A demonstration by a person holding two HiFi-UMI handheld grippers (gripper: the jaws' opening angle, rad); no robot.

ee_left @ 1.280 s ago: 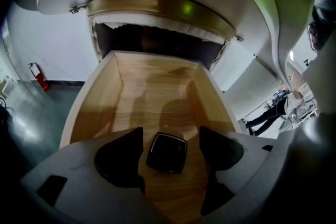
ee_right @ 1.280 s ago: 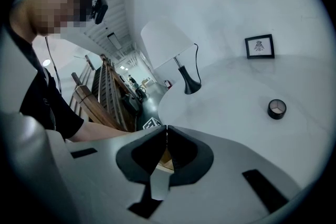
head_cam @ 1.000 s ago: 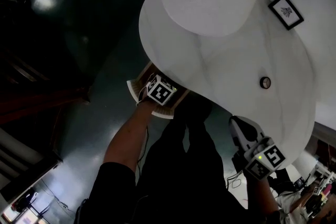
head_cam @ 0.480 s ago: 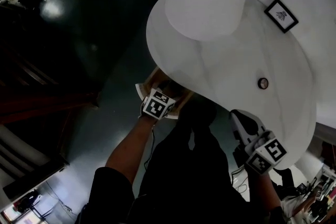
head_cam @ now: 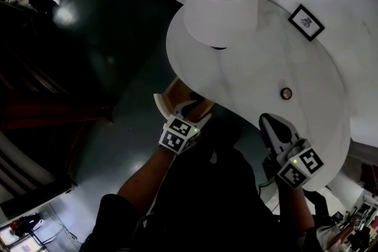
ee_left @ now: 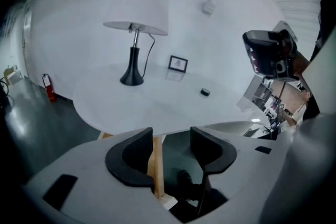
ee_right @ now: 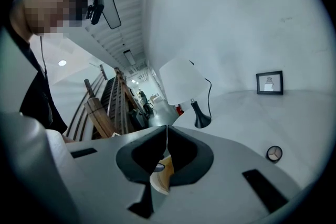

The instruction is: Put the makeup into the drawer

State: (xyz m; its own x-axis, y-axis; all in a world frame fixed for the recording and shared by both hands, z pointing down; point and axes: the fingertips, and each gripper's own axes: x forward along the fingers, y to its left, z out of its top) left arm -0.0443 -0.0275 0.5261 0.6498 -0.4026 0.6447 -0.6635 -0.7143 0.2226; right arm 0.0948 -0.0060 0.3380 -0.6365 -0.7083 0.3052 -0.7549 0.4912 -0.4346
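Observation:
The makeup, a small round dark compact (head_cam: 286,93), lies on the white round table (head_cam: 254,74) to the right of the lamp; both gripper views also show the compact (ee_left: 205,92) (ee_right: 273,153). Under the table's near edge the wooden drawer (head_cam: 170,97) stands pulled out. My left gripper (head_cam: 192,112) hovers over the drawer's front; its jaws (ee_left: 170,152) are closing with nothing gripped, and the drawer's wooden wall (ee_left: 153,168) shows below the gap. My right gripper (head_cam: 269,122) is shut and empty at the table's near edge, short of the compact, its pads meeting (ee_right: 165,152).
A white-shaded lamp (head_cam: 220,4) on a black foot stands at the back of the table, with a small black-framed picture (head_cam: 306,22) to its right. Dark glossy floor (head_cam: 106,38) lies left of the table. My legs are below the drawer.
My left gripper has drawn back from over the drawer toward me and risen. The right gripper has lifted slightly. The lamp and table have shifted as my head moved.

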